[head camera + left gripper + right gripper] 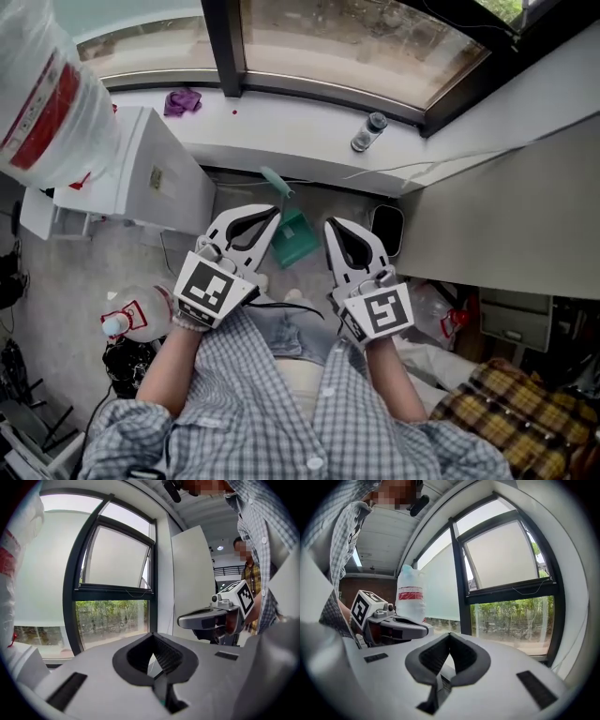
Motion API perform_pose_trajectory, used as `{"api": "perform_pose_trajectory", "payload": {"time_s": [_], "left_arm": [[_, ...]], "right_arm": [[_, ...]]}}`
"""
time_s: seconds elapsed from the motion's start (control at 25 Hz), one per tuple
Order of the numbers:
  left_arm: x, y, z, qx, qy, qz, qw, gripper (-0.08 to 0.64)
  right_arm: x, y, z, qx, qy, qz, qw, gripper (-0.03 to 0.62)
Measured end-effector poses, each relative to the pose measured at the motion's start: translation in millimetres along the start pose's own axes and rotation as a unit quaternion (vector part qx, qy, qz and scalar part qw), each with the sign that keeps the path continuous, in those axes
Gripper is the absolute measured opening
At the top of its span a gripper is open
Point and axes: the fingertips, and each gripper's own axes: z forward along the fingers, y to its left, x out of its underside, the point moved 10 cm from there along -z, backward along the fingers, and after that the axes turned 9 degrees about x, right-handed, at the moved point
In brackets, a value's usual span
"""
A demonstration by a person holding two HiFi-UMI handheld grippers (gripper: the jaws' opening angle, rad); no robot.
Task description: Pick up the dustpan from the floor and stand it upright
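In the head view the teal dustpan (292,236) stands on the floor by the wall under the windowsill, its handle (276,184) pointing up. Both grippers are held high in front of the person's chest, well above it. My left gripper (273,215) is shut and holds nothing. My right gripper (330,226) is shut and empty too. In the left gripper view the closed jaws (153,637) point level at the window, with the right gripper (220,616) beside them. The right gripper view shows its closed jaws (449,637) and the left gripper (393,623) to the side.
A white cabinet (150,169) stands left of the dustpan, a black bin (386,230) right of it. A large water jug (47,94) fills the upper left. A bottle (367,131) and a purple cloth (183,100) lie on the sill. A grey partition (506,216) stands at right.
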Motion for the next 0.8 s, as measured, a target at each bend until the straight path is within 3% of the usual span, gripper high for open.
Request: {"api": "perform_pose_trajectory", "payload": {"time_s": [0.2, 0.8], "left_arm": [[-10, -4, 0, 0.018, 0.001, 0.023, 0.9996, 0.008], [-17, -3, 9, 0.049, -0.006, 0.028, 0.9984, 0.008]], "right_arm": [[-10, 6, 0, -0.006, -0.009, -0.009, 1.000, 0.006], [-15, 9, -6, -0.010, -0.008, -0.022, 1.000, 0.006]]}}
